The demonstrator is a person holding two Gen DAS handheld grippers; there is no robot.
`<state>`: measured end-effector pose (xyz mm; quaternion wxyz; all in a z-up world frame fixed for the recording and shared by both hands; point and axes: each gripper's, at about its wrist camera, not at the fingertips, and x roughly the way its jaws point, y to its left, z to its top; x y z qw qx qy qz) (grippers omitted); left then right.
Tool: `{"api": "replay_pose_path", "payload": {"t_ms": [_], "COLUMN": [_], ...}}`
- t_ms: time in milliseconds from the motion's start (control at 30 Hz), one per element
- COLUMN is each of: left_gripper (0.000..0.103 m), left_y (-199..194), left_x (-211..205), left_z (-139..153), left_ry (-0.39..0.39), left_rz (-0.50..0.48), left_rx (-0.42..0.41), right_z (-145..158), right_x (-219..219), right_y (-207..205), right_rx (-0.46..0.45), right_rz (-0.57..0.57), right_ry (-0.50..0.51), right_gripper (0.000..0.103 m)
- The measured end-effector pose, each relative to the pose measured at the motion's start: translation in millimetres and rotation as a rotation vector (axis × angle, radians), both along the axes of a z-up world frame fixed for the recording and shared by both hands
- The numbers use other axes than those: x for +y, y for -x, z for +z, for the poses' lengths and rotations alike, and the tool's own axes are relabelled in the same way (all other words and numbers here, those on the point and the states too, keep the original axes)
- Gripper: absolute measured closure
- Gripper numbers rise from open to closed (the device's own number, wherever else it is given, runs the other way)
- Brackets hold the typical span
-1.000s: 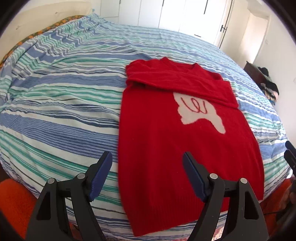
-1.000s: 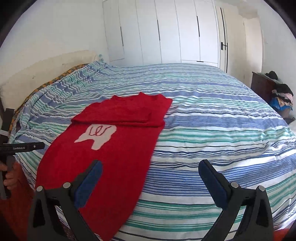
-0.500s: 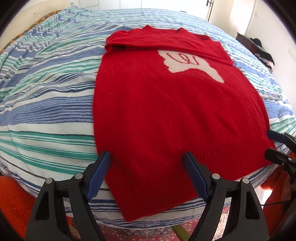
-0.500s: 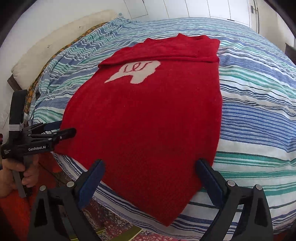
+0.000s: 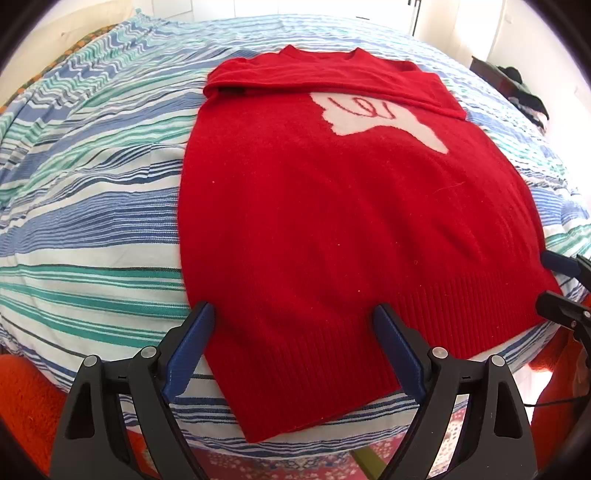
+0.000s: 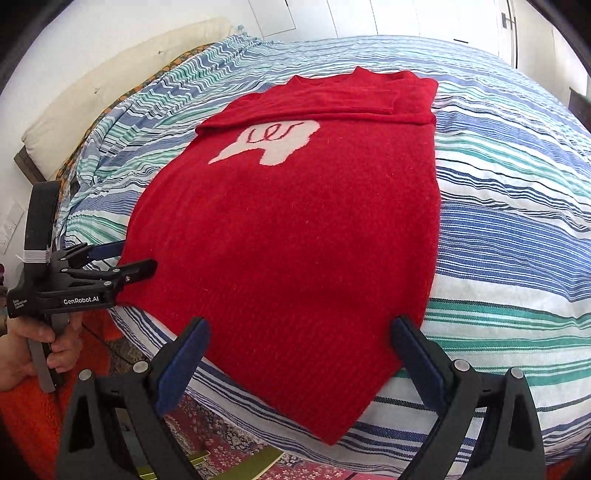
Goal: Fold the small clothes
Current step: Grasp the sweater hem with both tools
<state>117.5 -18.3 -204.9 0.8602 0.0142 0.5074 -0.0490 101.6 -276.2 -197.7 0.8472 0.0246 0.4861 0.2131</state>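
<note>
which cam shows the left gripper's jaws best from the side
The right wrist view: the left gripper appears in profile at the sweater hem's left corner, jaws parted. The left wrist view shows its own jaws from behind, spread wide over the hem.

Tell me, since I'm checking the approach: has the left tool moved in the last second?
Yes. The left tool has closed in toward the red sweater hem, now straddling it.

Bed [image 6: 517, 206] carried a striped blue, green and white cover. A cream headboard cushion [image 6: 110, 85] stood against the white wall [image 6: 92, 33]. White wardrobe doors [image 6: 406, 18] stood behind. A dark dresser [image 5: 495, 75] held piled clothes. A patterned red rug [image 6: 229, 443] covered the floor. Bright daylight.
</note>
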Motion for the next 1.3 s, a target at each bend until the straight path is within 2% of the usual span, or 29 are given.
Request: {"api": "replay_pose_path", "payload": {"t_ms": [300, 433, 500, 567, 633, 700, 800, 900, 933, 967, 1033, 1100, 1133, 1167, 1200, 1233, 1267, 1300], "left_gripper": [0.009, 0.009, 0.010, 0.013, 0.013, 0.013, 0.015, 0.020, 0.025, 0.029, 0.035, 0.045, 0.059, 0.089, 0.098, 0.098, 0.098, 0.098], "left_y": [1, 6, 12, 21, 26, 31, 29, 23, 21, 15, 11, 10, 10, 10, 11, 14, 18, 22], "left_x": [2, 17, 34, 60, 87, 103, 104, 86, 78, 73, 60, 53, 51, 50, 51, 54, 58, 61], "left_z": [-2, 1, 3, 9, 15, 20, 23, 16, 11, 7, -1, -6, -7, -8, -7, -4, 2, 8], "left_ry": [-0.009, -0.003, -0.010, 0.041, 0.166, 0.255, 0.313, 0.315, 0.309, 0.303, 0.300, 0.316, 0.323, 0.336, 0.351, 0.363, 0.372, 0.384], "left_rz": [0.010, 0.027, 0.069, 0.158, 0.253, 0.308, 0.298, 0.208, 0.180, 0.156, 0.119, 0.089, 0.077, 0.064, 0.059, 0.069, 0.076, 0.078], "left_rx": [0.018, 0.105, 0.140, 0.151, 0.147, 0.119, 0.092, 0.122, 0.143, 0.167, 0.202, 0.224, 0.232, 0.244, 0.256, 0.249, 0.231, 0.215], "right_z": [1, 6, 11, 15, 23, 30, 31, 22, 17, 12, 4, -4, -6, -8, -10, -10, -8, -4], "right_x": [0, -7, -16, -33, -59, -88, -121, -128, -124, -118, -97, -77, -68, -60, -53, -47, -44, -42], "right_y": [1, -2, -5, -6, -4, 0, 7, 6, 5, 3, -5, -10, -12, -14, -16, -16, -14, -13], "right_rx": [0.001, 0.044, 0.090, 0.138, 0.156, 0.172, 0.202, 0.251, 0.274, 0.295, 0.346, 0.374, 0.379, 0.387, 0.396, 0.402, 0.398, 0.384], "right_rz": [0.001, -0.001, -0.009, -0.038, -0.094, -0.165, -0.261, -0.277, -0.271, -0.260, -0.221, -0.175, -0.155, -0.131, -0.105, -0.084, -0.070, -0.059], "right_ry": [-0.008, -0.026, 0.012, 0.069, 0.077, 0.007, -0.213, -0.446, -0.507, -0.545, -0.557, -0.526, -0.504, -0.489, -0.474, -0.448, -0.421, -0.401], "right_gripper": [0.005, 0.005, 0.006, 0.006, 0.006, 0.005, 0.006, 0.006, 0.006, 0.006, 0.009, 0.014, 0.016, 0.028, 0.051, 0.068, 0.093, 0.093]}}
